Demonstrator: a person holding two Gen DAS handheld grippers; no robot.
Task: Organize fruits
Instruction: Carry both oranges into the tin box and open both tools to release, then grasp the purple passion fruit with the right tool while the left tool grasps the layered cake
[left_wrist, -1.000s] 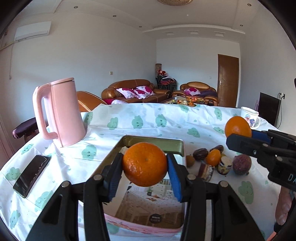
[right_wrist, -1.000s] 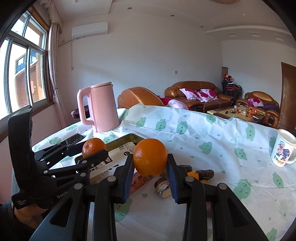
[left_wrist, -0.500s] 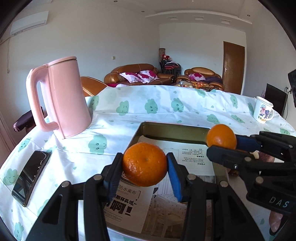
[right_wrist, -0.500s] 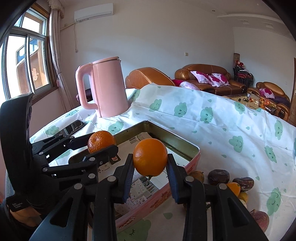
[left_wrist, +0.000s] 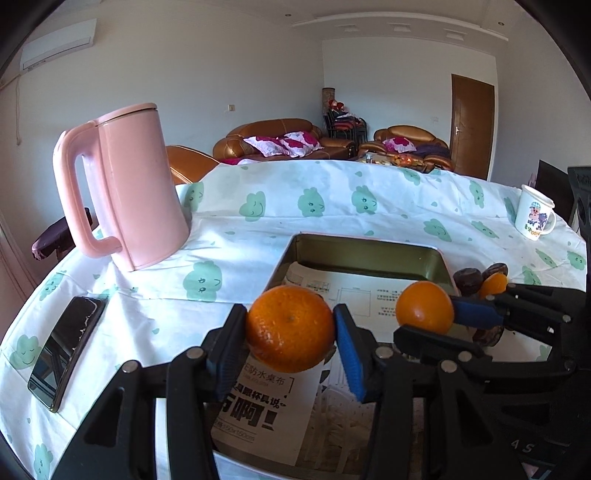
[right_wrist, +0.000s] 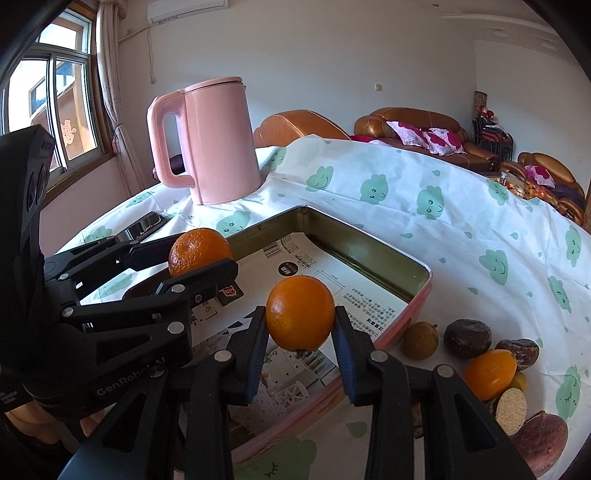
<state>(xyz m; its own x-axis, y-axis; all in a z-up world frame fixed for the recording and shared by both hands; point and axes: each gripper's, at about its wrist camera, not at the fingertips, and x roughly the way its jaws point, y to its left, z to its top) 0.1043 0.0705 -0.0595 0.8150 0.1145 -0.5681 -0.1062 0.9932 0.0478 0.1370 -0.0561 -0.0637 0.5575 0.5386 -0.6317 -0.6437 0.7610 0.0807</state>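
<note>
My left gripper (left_wrist: 291, 332) is shut on a bumpy mandarin (left_wrist: 290, 328) and holds it above the near left part of the pink tin tray (left_wrist: 369, 244). My right gripper (right_wrist: 300, 319) is shut on a smooth orange (right_wrist: 300, 313) and holds it above the tray's (right_wrist: 421, 291) near right side. The tray is lined with printed paper (right_wrist: 295, 266). Each gripper shows in the other's view: the right with its orange (left_wrist: 424, 307), the left with its mandarin (right_wrist: 200, 252). Several small fruits (right_wrist: 480, 354) lie on the cloth right of the tray.
A pink kettle (left_wrist: 125, 184) stands at the back left of the tray. A black phone (left_wrist: 66, 350) lies near the table's left edge. A white cartoon mug (left_wrist: 535, 218) stands at the far right. The table has a white cloth with green cloud prints (right_wrist: 443, 206).
Both grippers have moved forward and down with their fruit, from beside the tray to over its inside. Both stay shut.
</note>
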